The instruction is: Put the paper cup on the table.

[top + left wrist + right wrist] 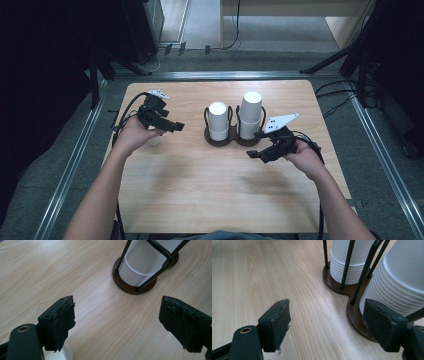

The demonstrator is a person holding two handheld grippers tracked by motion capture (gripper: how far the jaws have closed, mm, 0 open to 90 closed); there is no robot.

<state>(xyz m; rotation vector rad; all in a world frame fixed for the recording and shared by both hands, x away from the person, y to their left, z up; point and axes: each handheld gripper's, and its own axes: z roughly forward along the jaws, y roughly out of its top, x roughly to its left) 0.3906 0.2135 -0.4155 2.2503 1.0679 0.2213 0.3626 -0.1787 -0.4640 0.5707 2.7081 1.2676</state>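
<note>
A dark wooden cup holder with black wire uprights stands mid-table and holds two stacks of upside-down white paper cups, a shorter left stack and a taller right stack. My left gripper hovers open to the left of the holder, pointing toward it. In the left gripper view the open gripper faces the left stack. A single white cup sits on the table under my left hand and shows below the jaw. My right gripper is open just in front of the right stack, beside the holder's base.
The light wooden table has bare room in front of the holder and on its left half. Metal rails run along both sides of the table. Cables trail from each gripper, and black stands and equipment sit on the floor beyond the far edge.
</note>
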